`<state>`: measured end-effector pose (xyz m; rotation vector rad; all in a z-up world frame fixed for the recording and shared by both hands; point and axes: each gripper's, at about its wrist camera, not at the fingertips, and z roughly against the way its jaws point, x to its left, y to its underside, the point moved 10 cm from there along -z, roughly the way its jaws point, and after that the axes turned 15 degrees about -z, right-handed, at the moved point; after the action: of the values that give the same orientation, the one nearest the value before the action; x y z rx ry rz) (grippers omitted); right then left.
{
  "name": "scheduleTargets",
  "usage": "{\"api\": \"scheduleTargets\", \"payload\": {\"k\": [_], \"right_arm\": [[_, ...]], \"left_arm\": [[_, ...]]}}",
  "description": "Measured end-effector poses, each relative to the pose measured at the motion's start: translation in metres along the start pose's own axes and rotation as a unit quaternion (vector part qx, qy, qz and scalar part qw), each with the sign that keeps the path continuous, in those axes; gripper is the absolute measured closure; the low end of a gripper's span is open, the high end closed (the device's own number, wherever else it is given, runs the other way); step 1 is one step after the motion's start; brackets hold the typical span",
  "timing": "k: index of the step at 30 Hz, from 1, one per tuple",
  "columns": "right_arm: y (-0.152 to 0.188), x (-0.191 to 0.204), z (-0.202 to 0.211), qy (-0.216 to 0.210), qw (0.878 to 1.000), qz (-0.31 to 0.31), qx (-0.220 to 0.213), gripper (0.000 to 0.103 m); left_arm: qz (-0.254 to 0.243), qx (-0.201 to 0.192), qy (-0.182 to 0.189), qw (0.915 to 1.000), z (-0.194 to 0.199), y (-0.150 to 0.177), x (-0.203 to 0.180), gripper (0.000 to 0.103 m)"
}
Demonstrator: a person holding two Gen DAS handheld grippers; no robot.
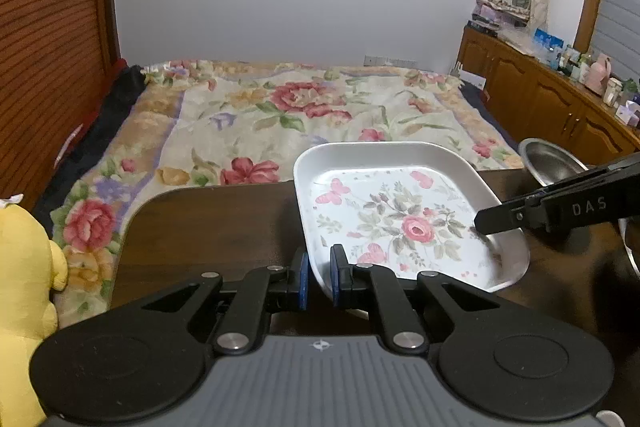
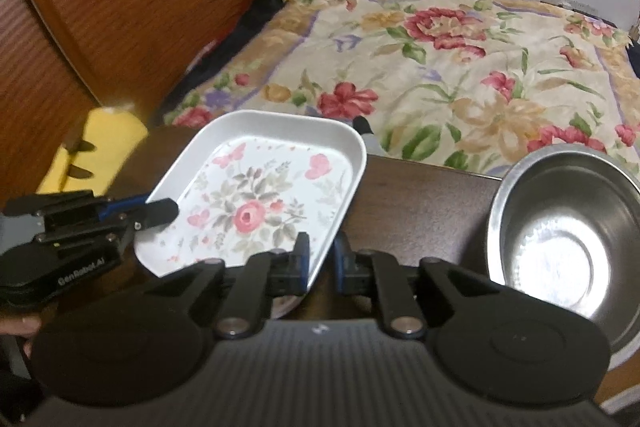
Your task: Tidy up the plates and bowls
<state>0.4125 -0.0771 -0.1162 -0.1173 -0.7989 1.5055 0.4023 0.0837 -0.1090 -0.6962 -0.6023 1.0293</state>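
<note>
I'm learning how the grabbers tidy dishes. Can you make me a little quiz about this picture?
1. True or false: both grippers are clamped on the rim of the floral tray.
2. What shiny dish sits on the dark wooden table beside the tray?
A. a glass cup
B. a steel bowl
C. a blue mug
3. Fill in: the big pink flower printed in the middle of the tray is a ____.

Key
1. True: the left gripper and the right gripper each pinch a tray edge.
2. B, the steel bowl.
3. Rose.
</note>
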Motion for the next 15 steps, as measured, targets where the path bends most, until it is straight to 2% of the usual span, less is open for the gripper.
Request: {"api": "scheduleTargets", "payload": {"k": [4, 15], "right_arm": [[0.002, 0.004, 0.018, -0.021, 1.000, -0.007, -0.013, 0.089], [0.009, 0.012, 0.075, -0.043, 0.998, 0.001, -0.056, 0.089]], "left_arm": [[-0.007, -0.013, -0.004, 0.9999, 0.023, -0.006, -0.008, 0.091], [-0.024, -0.049, -0.015, 0.9984, 0.085, -0.023, -0.031, 0.090]]}}
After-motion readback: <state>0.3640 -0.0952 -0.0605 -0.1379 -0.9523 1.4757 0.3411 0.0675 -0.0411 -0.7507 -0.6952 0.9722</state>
